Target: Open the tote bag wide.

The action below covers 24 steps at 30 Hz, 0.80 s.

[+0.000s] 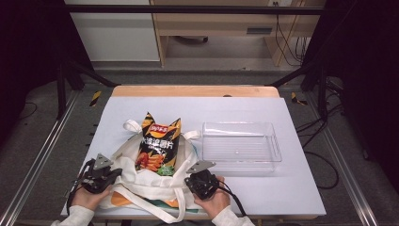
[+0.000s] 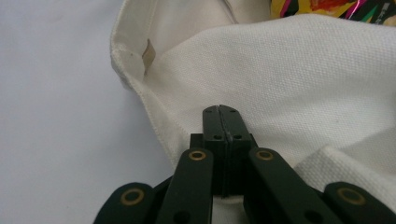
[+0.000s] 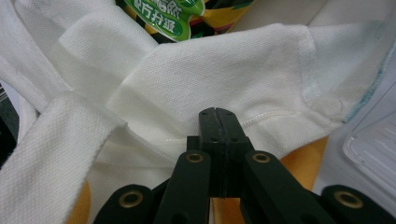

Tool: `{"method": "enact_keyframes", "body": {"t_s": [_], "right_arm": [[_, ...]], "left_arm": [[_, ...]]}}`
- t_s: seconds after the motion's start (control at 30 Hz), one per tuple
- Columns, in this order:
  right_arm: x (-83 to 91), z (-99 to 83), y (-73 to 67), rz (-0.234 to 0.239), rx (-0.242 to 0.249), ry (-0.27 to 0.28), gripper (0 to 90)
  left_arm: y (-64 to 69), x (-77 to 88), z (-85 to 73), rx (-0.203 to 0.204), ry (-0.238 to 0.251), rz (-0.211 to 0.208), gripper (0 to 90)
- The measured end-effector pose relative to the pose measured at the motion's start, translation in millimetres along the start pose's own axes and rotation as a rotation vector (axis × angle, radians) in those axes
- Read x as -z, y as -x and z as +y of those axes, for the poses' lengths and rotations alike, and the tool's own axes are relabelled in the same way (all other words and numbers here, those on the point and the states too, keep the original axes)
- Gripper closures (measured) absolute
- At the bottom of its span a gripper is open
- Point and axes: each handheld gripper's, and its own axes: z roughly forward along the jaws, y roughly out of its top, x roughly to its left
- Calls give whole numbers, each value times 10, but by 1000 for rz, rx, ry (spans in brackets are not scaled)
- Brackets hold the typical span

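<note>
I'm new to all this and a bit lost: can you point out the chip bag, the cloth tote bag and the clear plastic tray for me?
chip bag (image 1: 157,143): high view, on its printed front.
cloth tote bag (image 1: 155,181): high view, on the white fabric below the chips.
clear plastic tray (image 1: 273,141): high view, on its right wall.

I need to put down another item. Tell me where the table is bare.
Bare: the far strip of the table beyond the chip bag and clear plastic tray, and the near right corner in front of the tray. Crowded: near left, where the tote bag and both grippers sit.
</note>
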Motion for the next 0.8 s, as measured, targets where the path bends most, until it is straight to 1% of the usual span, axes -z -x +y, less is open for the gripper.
{"method": "enact_keyframes", "body": {"t_s": [0.03, 0.1, 0.17, 0.23, 0.27, 0.33, 0.37, 0.4, 0.43, 0.47, 0.5, 0.53, 0.57, 0.6, 0.63, 0.67, 0.7, 0.73, 0.77, 0.8], "right_arm": [[-19, -6, 8, 2, -6, -4, 900], [-30, -12, 10, 3, -8, -2, 900], [-51, -33, 13, -6, -9, 6, 900], [-55, -49, 10, -8, -7, 18, 900], [-53, -52, 7, -13, -2, 17, 900], [-54, -55, -2, -20, -1, 20, 900], [-54, -55, -5, -20, 1, 21, 900], [-53, -53, -5, -20, 3, 21, 900], [-53, -51, -9, -22, 5, 19, 900], [-54, -51, -10, -25, 11, 20, 900], [-53, -46, -25, -34, 17, 17, 900], [-53, -46, -25, -34, 17, 17, 900], [-54, -43, -27, -34, 19, 17, 900], [-55, -42, -27, -33, 20, 17, 900], [-54, -40, -21, -28, 18, 17, 900], [-54, -40, -21, -28, 18, 17, 900], [-54, -40, -19, -28, 19, 17, 900], [-54, -39, -18, -27, 20, 16, 900], [-52, -36, -15, -26, 19, 15, 900], [-52, -36, -15, -26, 19, 15, 900]], "left_arm": [[-3, 1, 1, -1, 2, 0, 897], [-7, 7, 1, 8, 10, -6, 892], [-34, 33, 9, 22, 38, -12, 859], [-58, 98, 28, 6, 103, -13, 771], [-69, 139, 44, -2, 136, -15, 771], [-67, 196, 68, -11, 193, 7, 753], [-61, 213, 86, -20, 209, 8, 749], [-56, 233, 112, -20, 204, 17, 746], [-56, 245, 124, -12, 207, 26, 739], [-65, 264, 141, -3, 214, 28, 728], [-89, 303, 197, -2, 229, 51, 723], [-89, 303, 197, -2, 229, 51, 721], [-100, 323, 237, -2, 242, 66, 721], [-111, 341, 280, -1, 260, 61, 715], [-104, 357, 373, -7, 290, 43, 701], [-104, 357, 373, -7, 290, 43, 688], [-86, 350, 424, -1, 294, 41, 688], [-73, 338, 461, -4, 297, 24, 697], [-44, 294, 517, 1, 294, -20, 760], [-15, 249, 551, 1, 275, -21, 760]]}}
